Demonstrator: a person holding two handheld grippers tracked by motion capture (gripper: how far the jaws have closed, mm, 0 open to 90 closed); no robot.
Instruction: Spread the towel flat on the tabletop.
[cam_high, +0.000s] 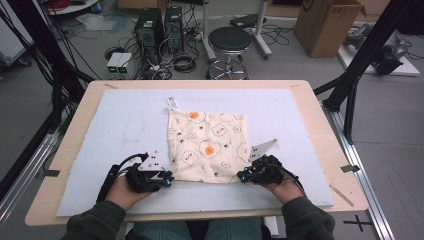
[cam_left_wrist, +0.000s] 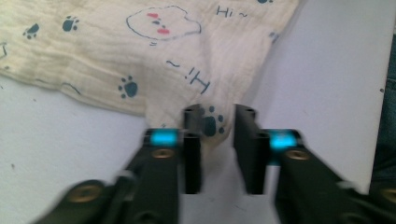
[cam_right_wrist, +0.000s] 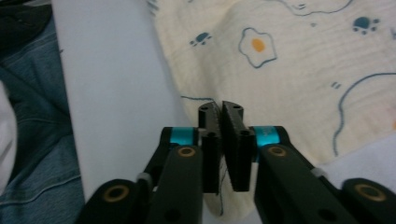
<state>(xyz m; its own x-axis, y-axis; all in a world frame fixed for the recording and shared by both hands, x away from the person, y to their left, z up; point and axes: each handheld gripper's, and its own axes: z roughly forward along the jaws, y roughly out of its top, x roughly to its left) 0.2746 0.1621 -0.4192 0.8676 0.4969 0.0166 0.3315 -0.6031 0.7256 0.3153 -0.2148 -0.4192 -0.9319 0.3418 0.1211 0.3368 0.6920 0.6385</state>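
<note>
A cream cloth (cam_high: 207, 145) printed with fried eggs, paw marks and "Hi" lies spread flat on the pale mat (cam_high: 125, 120). My left gripper (cam_high: 167, 179) sits at the cloth's near left corner. In the left gripper view its jaws (cam_left_wrist: 218, 116) stand open, and the cloth (cam_left_wrist: 140, 56) corner lies loose between them with neither pad pressing on it. My right gripper (cam_high: 242, 176) is at the near right corner. Only a narrow gap parts the right gripper (cam_right_wrist: 220, 112) jaws, and the cloth (cam_right_wrist: 280, 70) edge runs under and between them without being pinched.
A white loop tag (cam_high: 172, 103) sticks out from the cloth's far left corner. A thin wooden stick (cam_high: 341, 195) lies on the table's right margin. Beyond the table stand a stool (cam_high: 230, 42), computer towers (cam_high: 160, 30) and a cardboard box (cam_high: 327, 25).
</note>
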